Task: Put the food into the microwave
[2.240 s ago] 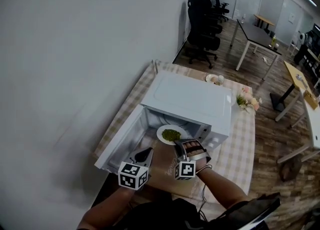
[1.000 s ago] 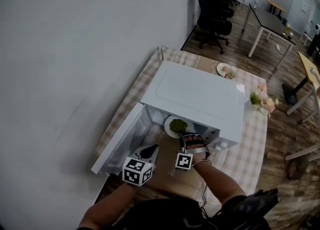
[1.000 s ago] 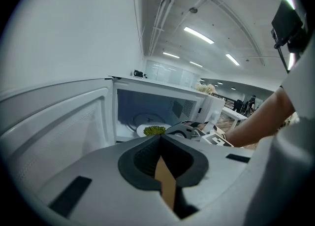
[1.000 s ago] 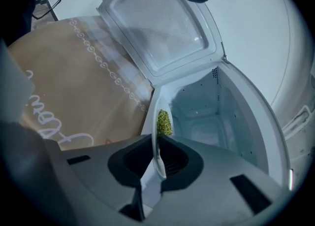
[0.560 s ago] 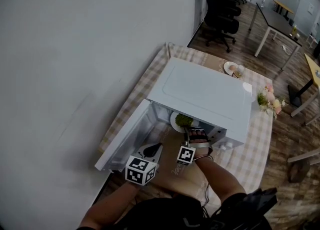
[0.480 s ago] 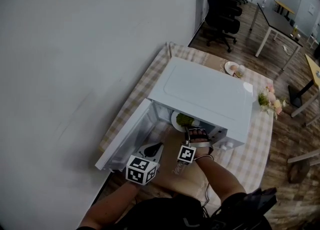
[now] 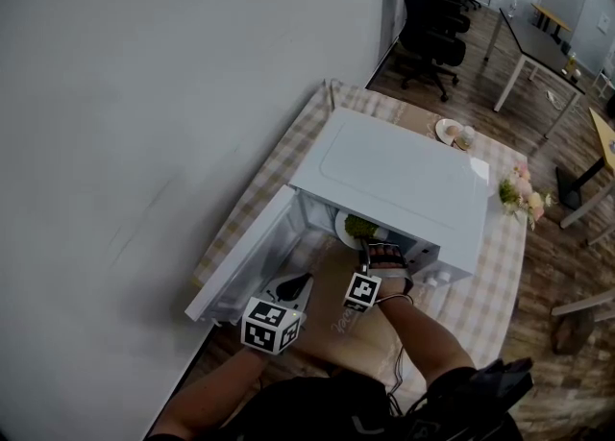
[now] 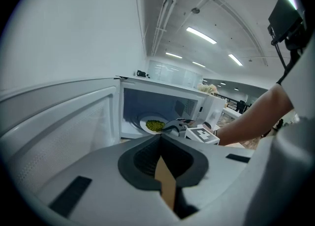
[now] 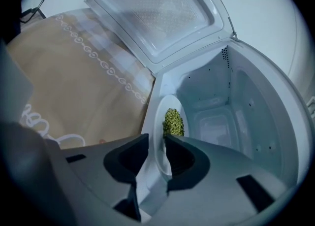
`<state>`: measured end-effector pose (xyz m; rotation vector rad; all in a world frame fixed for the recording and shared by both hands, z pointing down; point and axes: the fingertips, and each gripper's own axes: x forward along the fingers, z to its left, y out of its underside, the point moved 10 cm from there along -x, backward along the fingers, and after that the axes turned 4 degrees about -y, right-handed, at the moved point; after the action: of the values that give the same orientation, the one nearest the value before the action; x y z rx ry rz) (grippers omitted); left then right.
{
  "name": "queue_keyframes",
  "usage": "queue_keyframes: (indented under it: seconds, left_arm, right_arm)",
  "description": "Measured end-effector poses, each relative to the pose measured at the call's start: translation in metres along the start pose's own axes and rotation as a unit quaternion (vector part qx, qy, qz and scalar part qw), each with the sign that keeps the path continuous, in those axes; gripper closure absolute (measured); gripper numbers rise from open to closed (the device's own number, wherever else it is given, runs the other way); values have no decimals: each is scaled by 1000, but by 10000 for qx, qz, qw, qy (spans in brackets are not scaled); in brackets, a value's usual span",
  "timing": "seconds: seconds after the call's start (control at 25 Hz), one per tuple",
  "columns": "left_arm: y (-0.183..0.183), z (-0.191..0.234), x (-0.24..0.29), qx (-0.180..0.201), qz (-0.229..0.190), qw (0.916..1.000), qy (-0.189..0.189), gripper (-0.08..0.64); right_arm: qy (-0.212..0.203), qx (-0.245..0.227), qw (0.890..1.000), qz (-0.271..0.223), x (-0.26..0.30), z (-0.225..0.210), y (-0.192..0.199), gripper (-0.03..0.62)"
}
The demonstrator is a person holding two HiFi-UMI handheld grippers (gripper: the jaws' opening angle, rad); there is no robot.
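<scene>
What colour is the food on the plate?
The food is green, on a white plate; right gripper view shows it best.

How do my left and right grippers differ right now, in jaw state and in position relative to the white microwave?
The right gripper is shut on the rim of the round white plate of green food; the left gripper has its jaws together on nothing. The right gripper reaches into the mouth of the open white microwave; the left gripper hangs outside, in front of the open door. Both point toward the microwave.

Pink flowers (image 7: 524, 191) and a small dish (image 7: 448, 130) sit on the checked tablecloth (image 7: 495, 276).
</scene>
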<state>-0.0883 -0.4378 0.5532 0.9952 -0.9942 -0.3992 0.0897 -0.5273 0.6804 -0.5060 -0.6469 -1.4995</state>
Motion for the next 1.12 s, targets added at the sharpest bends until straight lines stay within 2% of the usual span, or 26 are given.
queue_keyframes:
  seconds: [0.08, 0.24, 0.4, 0.52, 0.72, 1.12]
  left_arm:
    - [0, -1, -1, 3, -18, 10000, -2, 551]
    - [-1, -4, -4, 18, -63, 10000, 41, 551]
    - [2, -6, -5, 33, -27, 10000, 66, 551]
    - [3, -4, -6, 39, -7, 10000, 43, 551]
    - [2, 3, -10, 27, -20, 10000, -43, 551]
    - [5, 10, -10, -70, 31, 9999, -136, 551]
  right_arm:
    - [-82, 88, 9999, -44, -4, 1, -1, 437]
    - [19, 105, 9994, -323, -18, 4, -9, 437]
    - [141, 265, 9966, -771, -24, 4, -19, 534]
    - [-17, 290, 9980, -567, -18, 3, -18, 561]
    - [-182, 602, 9954, -725, -12, -5, -19, 563]
    - [-321, 809, 9950, -487, 6, -19, -14, 563]
